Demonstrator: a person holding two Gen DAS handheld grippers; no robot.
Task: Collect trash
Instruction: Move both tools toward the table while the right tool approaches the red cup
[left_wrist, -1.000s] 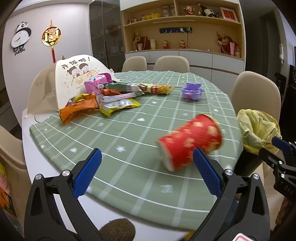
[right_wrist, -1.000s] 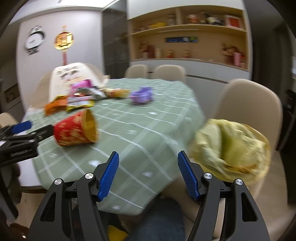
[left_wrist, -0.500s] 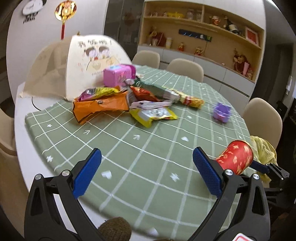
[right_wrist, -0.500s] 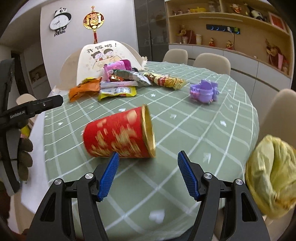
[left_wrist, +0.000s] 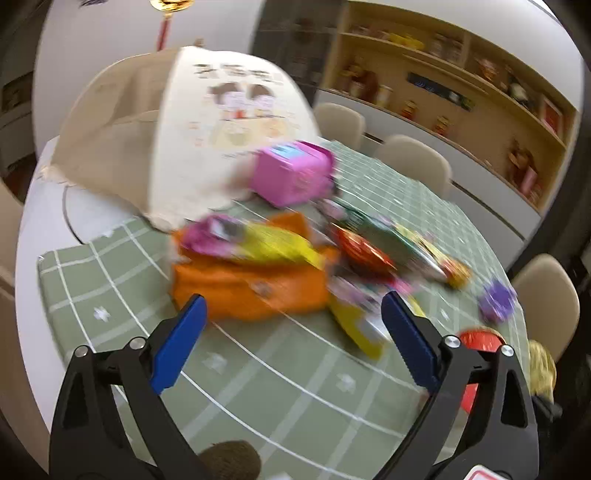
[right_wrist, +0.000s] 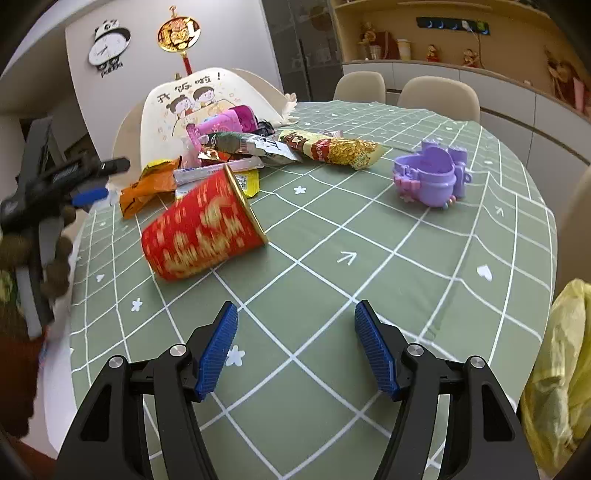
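A red paper cup (right_wrist: 201, 229) lies on its side on the green checked tablecloth (right_wrist: 369, 258); in the left wrist view only its rim (left_wrist: 480, 339) shows behind a finger. A heap of snack wrappers (right_wrist: 236, 155) lies behind it, with an orange bag (left_wrist: 251, 288) at the front. My left gripper (left_wrist: 291, 332) is open and empty just short of the orange bag; it also shows in the right wrist view (right_wrist: 74, 177). My right gripper (right_wrist: 295, 343) is open and empty over the cloth, short of the cup. A yellow trash bag (right_wrist: 561, 369) hangs at the table's right edge.
A purple toy box (right_wrist: 432, 177) stands at the right of the cloth. A pink box (left_wrist: 291, 173) and a folding food cover (left_wrist: 207, 122) stand behind the wrappers. Beige chairs (right_wrist: 436, 92) ring the table.
My left gripper has swung left from the red cup and closed in on the wrapper heap. My right gripper has swung from the yellow bag to face the cup.
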